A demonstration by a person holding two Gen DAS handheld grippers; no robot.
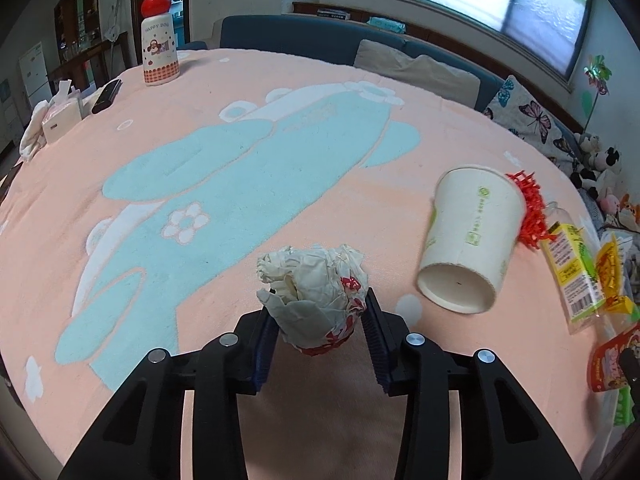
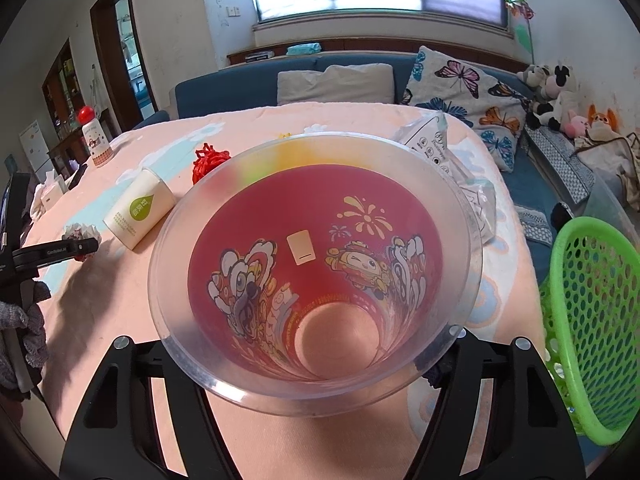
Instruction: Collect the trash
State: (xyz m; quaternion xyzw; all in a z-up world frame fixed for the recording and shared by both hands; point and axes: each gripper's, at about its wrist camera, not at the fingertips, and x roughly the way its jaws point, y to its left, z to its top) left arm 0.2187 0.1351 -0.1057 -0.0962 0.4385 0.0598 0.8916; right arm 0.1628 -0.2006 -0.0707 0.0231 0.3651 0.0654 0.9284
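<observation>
A: Entry, left wrist view. A crumpled paper wrapper [image 1: 316, 296], off-white with red print, sits between the fingers of the left tool [image 1: 320, 328]. Both blue pads touch its sides, so I log the left tool as clamped on the crumpled paper wrapper. Its underside is close to the pink blanket [image 1: 160, 128]; whether it is lifted clear I cannot tell.

B: And from the right wrist?

A: A clear plastic cup [image 2: 316, 276] with a red cartoon sleeve fills the view, mouth toward the camera. The right tool [image 2: 316, 356] has its jaws set wide around the cup body and the cup does not sag, so I log it as clamped on the clear plastic cup. The pads themselves are mostly hidden behind the rim.

B: Surroundings?

A: To the right of the wrapper a white paper cup [image 1: 472, 240] lies on its side, base toward the camera. Just behind it is a red net [image 1: 528, 208], touching or nearly so. Further right lie a clear bottle with a yellow label [image 1: 572, 272] and some colourful snack packets [image 1: 608, 356].

B: Anything else?

A: A green mesh basket [image 2: 588, 320] stands at the right of the right wrist view. A red-capped bottle [image 1: 159, 40] stands upright at the far left corner of the counter, well apart from the trash.
</observation>
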